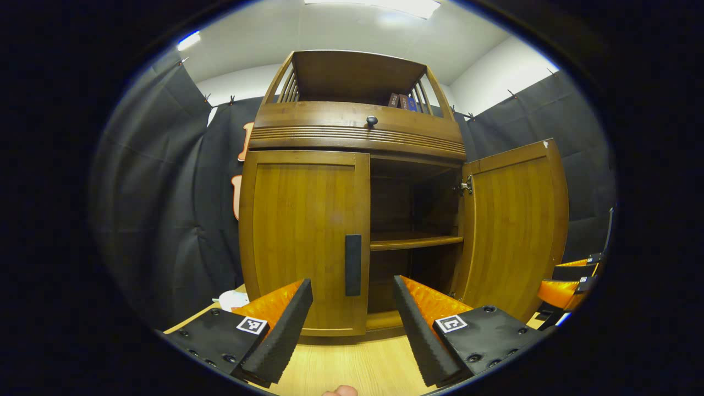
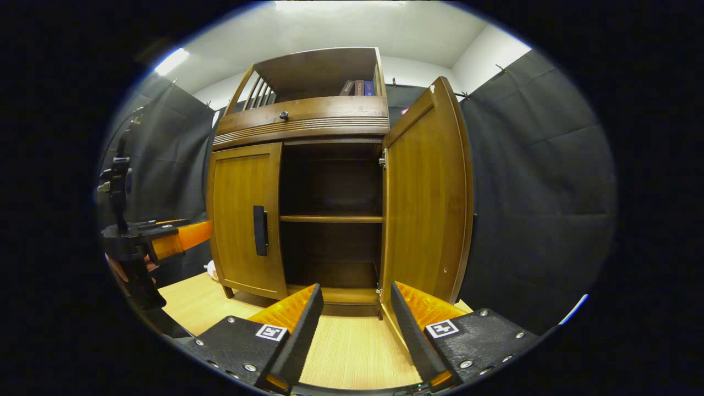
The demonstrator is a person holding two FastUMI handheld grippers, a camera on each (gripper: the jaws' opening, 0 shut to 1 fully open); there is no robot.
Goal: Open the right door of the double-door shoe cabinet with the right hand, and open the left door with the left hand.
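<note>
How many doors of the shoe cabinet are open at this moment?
1. The right door is swung open, showing the shelf inside. The left door is closed, its handle untouched.

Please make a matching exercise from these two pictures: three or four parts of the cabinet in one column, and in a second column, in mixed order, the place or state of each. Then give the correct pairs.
Column 1
1. right door
2. left door
3. books
4. round knob

Column 2
A. closed, with a dark vertical handle
B. on the drawer front above the doors
C. swung open
D. on the open top shelf, at its right end

Pairs: 1-C, 2-A, 3-D, 4-B
</note>
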